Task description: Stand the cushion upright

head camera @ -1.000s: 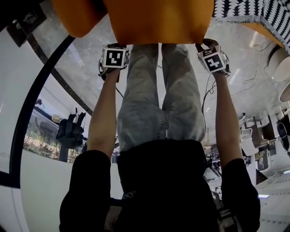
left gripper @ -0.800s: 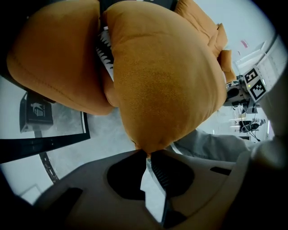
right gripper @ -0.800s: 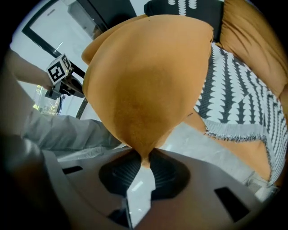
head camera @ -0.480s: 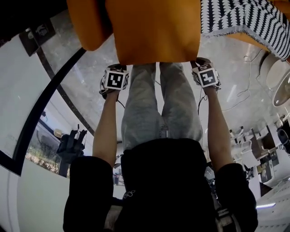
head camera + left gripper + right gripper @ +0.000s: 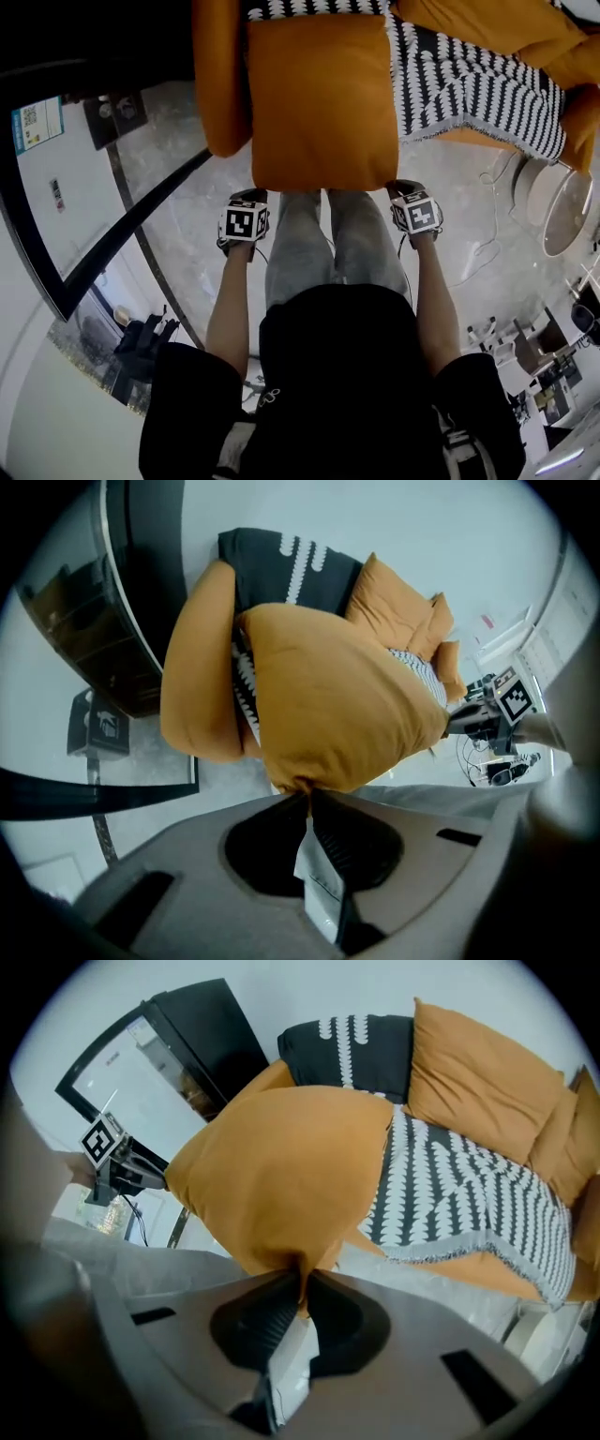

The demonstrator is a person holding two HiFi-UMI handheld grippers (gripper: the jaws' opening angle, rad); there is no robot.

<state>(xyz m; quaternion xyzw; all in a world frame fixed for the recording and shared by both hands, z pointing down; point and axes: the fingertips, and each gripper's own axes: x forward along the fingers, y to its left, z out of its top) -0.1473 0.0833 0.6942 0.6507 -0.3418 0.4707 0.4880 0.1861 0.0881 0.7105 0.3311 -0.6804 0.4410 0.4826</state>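
The left tongs (image 5: 307, 797) pinch the near-left corner of the orange cushion (image 5: 319, 103), and the right tongs (image 5: 303, 1286) are closing on its near-right corner. The cushion is held by its near edge at the sofa (image 5: 221, 84) front. Grasping looks done; tipping it upright remains.

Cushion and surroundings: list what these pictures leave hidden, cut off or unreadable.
Head view: the cushion itself hides whether its far edge rests on the sofa.
Head view: the picture's top edge cuts off the sofa.
Head view: print on the poster at left is too small to read.
Left gripper view: the cushion hides most of the sofa seat.
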